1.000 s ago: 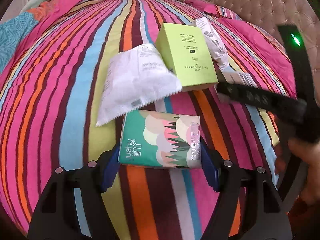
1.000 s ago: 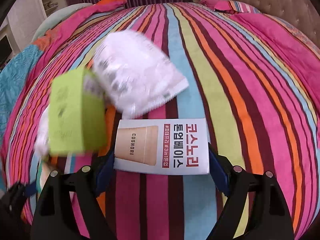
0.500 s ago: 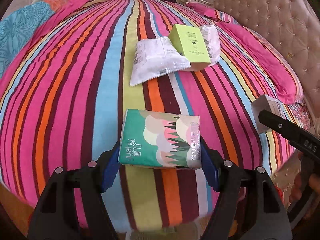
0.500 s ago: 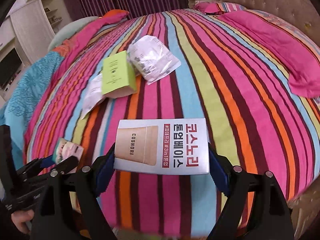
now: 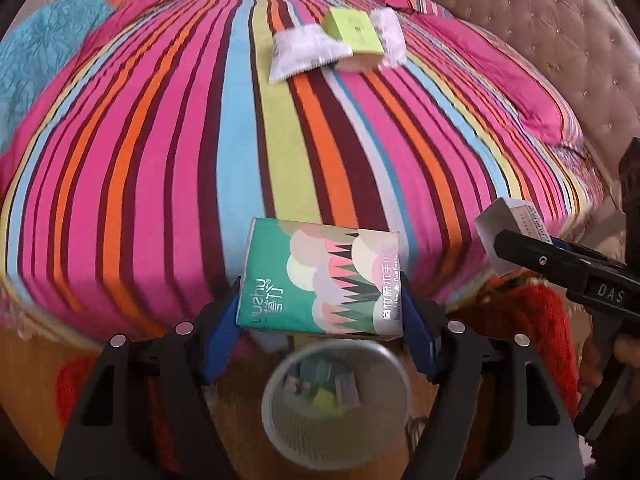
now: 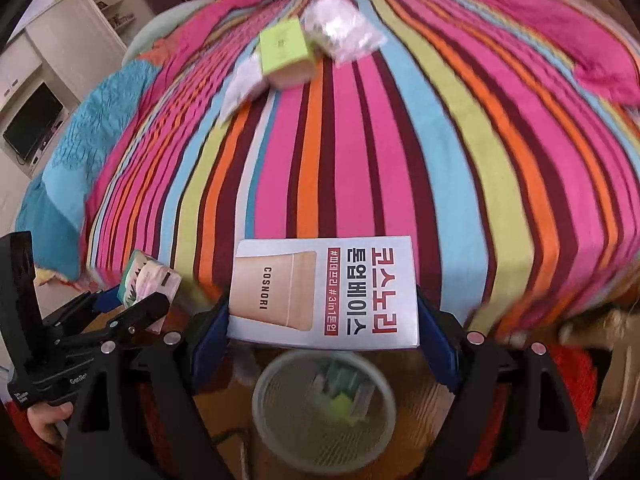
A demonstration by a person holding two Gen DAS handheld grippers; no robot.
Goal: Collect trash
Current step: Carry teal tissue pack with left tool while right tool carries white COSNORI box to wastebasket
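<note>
My left gripper [image 5: 320,312] is shut on a green tissue pack [image 5: 320,280] and holds it just above a round mesh waste basket [image 5: 280,420] on the floor. My right gripper [image 6: 324,320] is shut on a white Cosnori box [image 6: 324,292] above the same basket [image 6: 280,432], which holds some trash. On the striped bed further back lie a lime green box [image 5: 352,32], a white wrapper [image 5: 304,52] and a clear crinkled wrapper [image 5: 390,36]. The right gripper also shows in the left wrist view [image 5: 516,240]. The left gripper shows in the right wrist view [image 6: 148,292].
The striped bed [image 5: 200,160] fills the background, with a tufted headboard [image 5: 560,40] at right and pink pillows. A red rug [image 5: 532,312] and wooden floor lie beside the basket. A white shelf unit with a screen [image 6: 32,120] stands at far left.
Both grippers have pulled back from the bed with their loads and now hang over the waste basket at the bed's edge. The remaining trash on the bed looks farther away.
</note>
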